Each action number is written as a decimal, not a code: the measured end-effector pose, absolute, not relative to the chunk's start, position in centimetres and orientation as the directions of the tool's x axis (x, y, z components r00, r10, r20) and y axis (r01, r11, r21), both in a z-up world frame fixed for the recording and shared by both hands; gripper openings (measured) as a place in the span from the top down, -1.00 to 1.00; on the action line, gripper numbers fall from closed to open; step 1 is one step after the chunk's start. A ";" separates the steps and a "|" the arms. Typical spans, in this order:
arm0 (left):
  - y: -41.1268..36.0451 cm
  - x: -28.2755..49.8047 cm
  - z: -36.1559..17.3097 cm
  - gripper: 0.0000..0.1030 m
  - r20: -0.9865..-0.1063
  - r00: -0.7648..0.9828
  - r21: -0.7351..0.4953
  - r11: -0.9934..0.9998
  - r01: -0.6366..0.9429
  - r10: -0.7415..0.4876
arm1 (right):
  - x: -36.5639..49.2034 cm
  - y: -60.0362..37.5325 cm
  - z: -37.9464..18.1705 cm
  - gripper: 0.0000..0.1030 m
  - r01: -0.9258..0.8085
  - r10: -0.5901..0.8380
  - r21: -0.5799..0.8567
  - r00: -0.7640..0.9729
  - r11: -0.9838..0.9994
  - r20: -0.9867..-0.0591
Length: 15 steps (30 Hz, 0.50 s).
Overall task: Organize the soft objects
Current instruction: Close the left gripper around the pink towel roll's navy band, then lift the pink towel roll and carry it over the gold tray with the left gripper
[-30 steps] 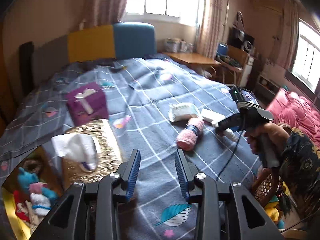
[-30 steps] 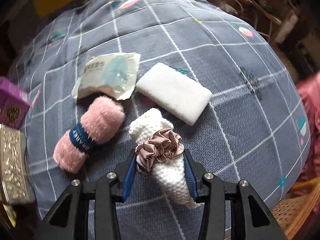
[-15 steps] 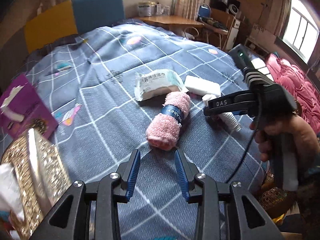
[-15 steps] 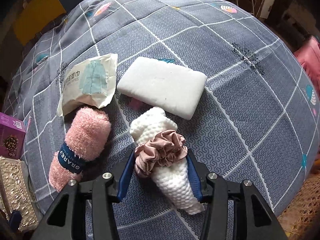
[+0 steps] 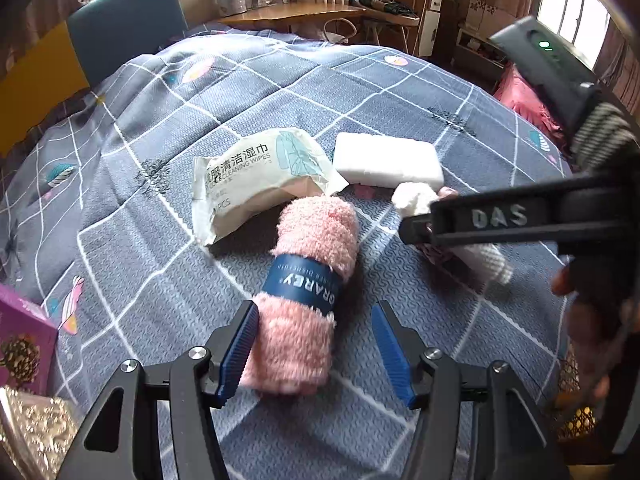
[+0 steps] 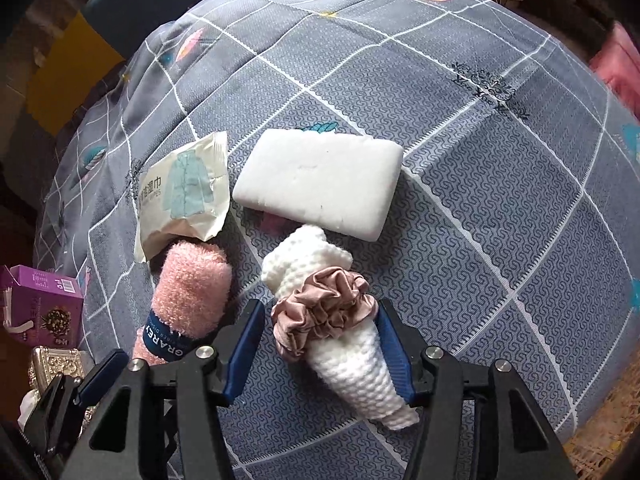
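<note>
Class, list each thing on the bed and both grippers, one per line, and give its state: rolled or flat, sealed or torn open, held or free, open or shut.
Pink towel: rolled, banded, lying free between the open fingers.
White knitted roll: lying on the bed, scrunchie around it.
Wipes pack: lying flat, crumpled; seal cannot be told.
White sponge: lying flat, free.
Purple box: top flap open.
Left gripper: open, jaws just widened.
Right gripper: open around the knitted roll, jaws just widened.

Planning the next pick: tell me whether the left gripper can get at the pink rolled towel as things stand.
Probably yes. The left gripper, whose jaws have just been opening, already straddles the near end of the pink rolled towel; nothing lies on it, and the right gripper is beside it over the white knitted roll.
</note>
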<state>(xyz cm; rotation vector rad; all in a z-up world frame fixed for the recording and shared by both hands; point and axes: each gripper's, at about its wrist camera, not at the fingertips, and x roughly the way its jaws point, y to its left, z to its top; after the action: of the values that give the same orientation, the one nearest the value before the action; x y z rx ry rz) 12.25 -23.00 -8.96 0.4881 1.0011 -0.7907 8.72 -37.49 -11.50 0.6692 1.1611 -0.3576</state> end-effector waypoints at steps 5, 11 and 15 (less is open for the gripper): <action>-24.0 12.9 -10.0 -0.15 -0.871 0.339 0.055 0.615 0.787 -0.356 | 8.4 -37.9 -11.3 -0.12 0.581 0.077 0.296 0.371 0.758 -0.925; -23.3 14.2 -11.2 0.17 -0.888 0.307 0.008 0.656 0.755 -0.343 | 8.8 -37.6 -11.5 -0.13 0.582 0.080 0.300 0.374 0.756 -0.924; -21.1 14.8 -10.0 0.27 -0.871 0.290 -0.098 0.719 0.688 -0.396 | 8.8 -37.6 -11.5 -0.13 0.578 0.076 0.297 0.375 0.760 -0.924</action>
<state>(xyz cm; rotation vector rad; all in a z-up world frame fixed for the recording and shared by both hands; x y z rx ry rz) 14.83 -21.09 -10.04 0.3233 1.0485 -0.7402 8.85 -37.64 -11.46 0.6634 1.1594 -0.3532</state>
